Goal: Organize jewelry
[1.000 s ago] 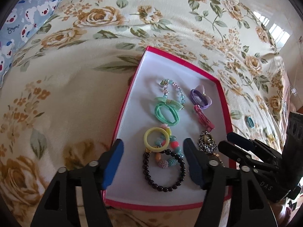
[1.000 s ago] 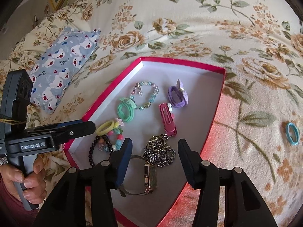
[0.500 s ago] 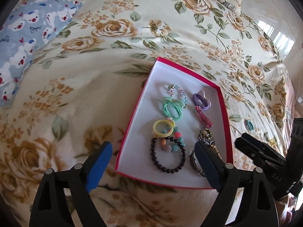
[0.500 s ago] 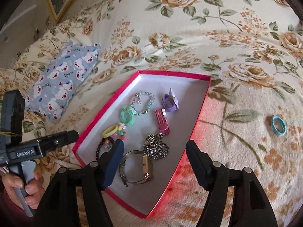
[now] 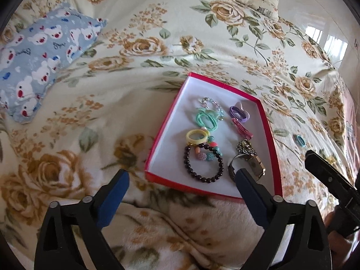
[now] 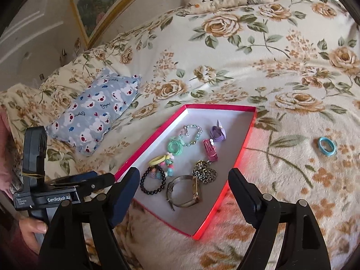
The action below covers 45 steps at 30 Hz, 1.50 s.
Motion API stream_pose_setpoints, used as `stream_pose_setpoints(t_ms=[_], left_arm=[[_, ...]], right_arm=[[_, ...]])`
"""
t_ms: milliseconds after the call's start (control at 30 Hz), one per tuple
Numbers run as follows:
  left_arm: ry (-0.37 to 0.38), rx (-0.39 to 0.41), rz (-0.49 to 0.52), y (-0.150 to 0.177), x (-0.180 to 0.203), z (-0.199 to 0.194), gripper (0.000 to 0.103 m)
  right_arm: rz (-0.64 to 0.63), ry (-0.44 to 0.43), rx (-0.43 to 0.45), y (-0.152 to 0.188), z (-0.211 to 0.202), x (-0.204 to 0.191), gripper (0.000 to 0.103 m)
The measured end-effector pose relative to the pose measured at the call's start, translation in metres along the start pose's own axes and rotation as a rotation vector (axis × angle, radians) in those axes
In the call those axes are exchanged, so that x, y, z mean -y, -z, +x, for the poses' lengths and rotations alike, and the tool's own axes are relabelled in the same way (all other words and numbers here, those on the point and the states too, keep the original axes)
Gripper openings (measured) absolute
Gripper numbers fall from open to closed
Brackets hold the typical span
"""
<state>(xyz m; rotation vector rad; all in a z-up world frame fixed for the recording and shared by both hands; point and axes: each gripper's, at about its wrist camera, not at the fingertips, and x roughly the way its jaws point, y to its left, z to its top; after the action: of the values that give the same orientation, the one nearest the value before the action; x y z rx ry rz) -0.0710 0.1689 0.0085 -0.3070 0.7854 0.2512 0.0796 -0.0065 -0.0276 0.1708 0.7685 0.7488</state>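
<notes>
Bed point(image 6: 258, 51) under a floral blanket carries everything; bear-print pillow point(image 6: 96, 112) at left, framed picture on the wall behind. Red-rimmed tray point(image 6: 244, 144) holds bracelets, hair ties, clip, chain and watch point(image 6: 186, 191). One blue hair tie point(image 6: 326, 146) lies outside, well right of the tray. Left claw point(image 5: 182, 200) and right claw point(image 6: 184, 193) both opening, nothing between them. Judgement: right claw should take the stray tie, pinching its rim, not the plush.

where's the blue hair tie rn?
The blue hair tie lies on the floral blanket, outside the red box and apart from its right wall in both wrist views, out on its own past the pink clip.
</notes>
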Motion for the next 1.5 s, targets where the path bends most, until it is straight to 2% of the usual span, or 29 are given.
stream_pose_setpoints(t_ms=[133,200,367,500,600,700,767,1100,1267,1500], left_arm=[[-0.022,0.041,0.024,0.011,0.003,-0.018,0.102],[-0.036,0.053,0.054,0.013,0.007,-0.025,0.102],[-0.087,0.144,0.184,0.008,0.031,-0.058,0.102],[-0.113,0.246,0.216,0.010,0.046,-0.077,0.102],[-0.152,0.265,0.207,0.027,0.048,-0.073,0.102],[-0.191,0.303,0.176,0.044,0.047,-0.069,0.102],[-0.193,0.272,0.172,0.053,0.049,-0.059,0.102],[-0.251,0.090,0.173,0.057,0.055,-0.021,0.102],[-0.237,0.073,0.184,0.041,0.055,-0.029,0.102],[-0.230,0.096,0.192,0.047,0.053,-0.040,0.102]], right_arm=[[-0.029,0.014,-0.002,0.001,-0.011,-0.007,0.088],[-0.049,0.045,-0.020,-0.003,-0.015,-0.010,0.096],[-0.113,0.102,-0.069,-0.029,-0.027,-0.022,0.100],[-0.160,0.151,0.026,-0.045,-0.050,-0.032,0.103],[-0.187,0.215,0.139,-0.037,-0.059,-0.034,0.103],[-0.181,0.253,0.169,-0.017,-0.053,-0.030,0.103],[-0.170,0.260,0.151,-0.008,-0.045,-0.027,0.103],[-0.115,0.233,0.012,0.021,-0.020,-0.016,0.103],[-0.121,0.239,-0.026,0.025,-0.014,-0.020,0.103],[-0.113,0.256,-0.075,0.030,-0.008,-0.020,0.103]])
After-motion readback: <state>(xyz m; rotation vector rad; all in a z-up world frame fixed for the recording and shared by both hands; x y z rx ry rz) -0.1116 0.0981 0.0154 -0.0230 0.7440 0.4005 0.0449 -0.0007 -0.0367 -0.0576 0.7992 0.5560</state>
